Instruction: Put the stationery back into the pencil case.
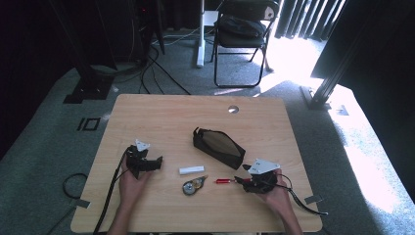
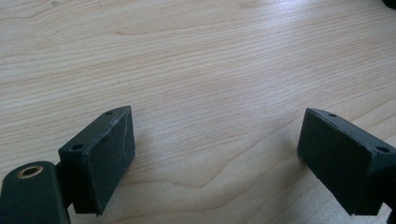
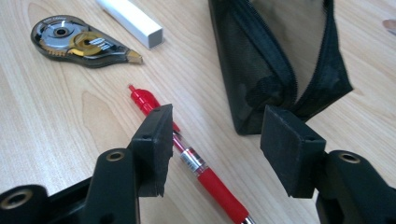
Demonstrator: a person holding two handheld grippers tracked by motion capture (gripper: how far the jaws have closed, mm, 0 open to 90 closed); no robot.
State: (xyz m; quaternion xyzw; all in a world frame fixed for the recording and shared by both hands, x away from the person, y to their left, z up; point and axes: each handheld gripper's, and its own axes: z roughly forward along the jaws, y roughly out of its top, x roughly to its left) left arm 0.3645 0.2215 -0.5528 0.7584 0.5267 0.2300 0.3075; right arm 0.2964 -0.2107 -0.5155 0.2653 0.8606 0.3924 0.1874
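Items laid out on the wooden surface (image 1: pixel 161 112), each placed by the black pencil pouch (image 1: pixel 219 147), which lies unzipped, mouth gaping, near the middle.

Red pen (image 3: pixel 196 163): flat on the wood just below the pouch's near corner, apart from it, clicker end pointing toward the correction tape. It runs under the right gripper (image 3: pixel 215 149), whose jaws stand apart at a middling width; one pad sits right at the barrel, the other hangs by the pouch's corner, and the pen is not pinched. In the high view the same pen (image 1: pixel 223 181) lies just off that gripper's tips (image 1: pixel 243 180).

Correction tape dispenser (image 3: pixel 77 41): smoky clear shell, down and to the left of the pouch, beyond the pen.

White stick eraser (image 3: pixel 130 19): just beside the dispenser, between it and the pouch, touching neither.

Left gripper (image 2: pixel 215 154): well to the left of the pouch, jaws spread wide over bare wood, holding nothing. High view shows it (image 1: pixel 157 163) resting in the person's left hand (image 1: pixel 131 183).
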